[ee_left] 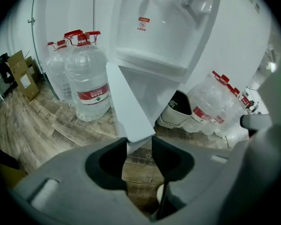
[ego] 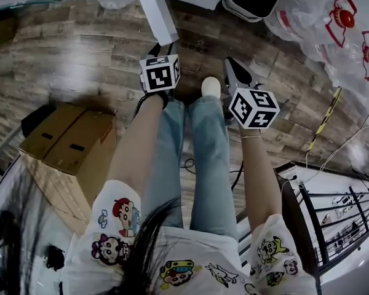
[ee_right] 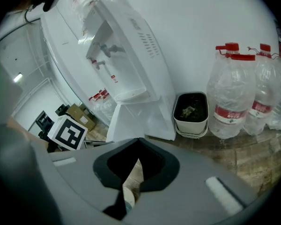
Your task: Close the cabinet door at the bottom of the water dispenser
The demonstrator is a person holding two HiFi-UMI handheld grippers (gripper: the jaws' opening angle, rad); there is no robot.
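Note:
The white water dispenser [ee_left: 178, 41] [ee_right: 122, 46] stands against the wall. Its bottom cabinet door [ee_left: 129, 104] [ee_right: 131, 123] [ego: 155, 8] hangs open, swung out towards me. My left gripper [ee_left: 139, 146] [ego: 162, 49] is at the door's free edge. Its jaws stand apart, and the door's lower corner reaches down to the gap between their tips; I see no pad pressed on it. My right gripper [ee_right: 139, 144] [ego: 230, 63] is shut and empty, hanging to the right of the door and apart from it. The left gripper's marker cube [ee_right: 68, 132] shows in the right gripper view.
Large water bottles [ee_left: 87, 83] stand left of the dispenser, with more bottles [ee_right: 234, 97] [ego: 332, 29] on its right. A small white bin [ee_right: 191, 112] [ee_left: 175, 109] sits between dispenser and right bottles. A cardboard box [ego: 71, 146] lies at my left, a black railing [ego: 338, 220] at my right.

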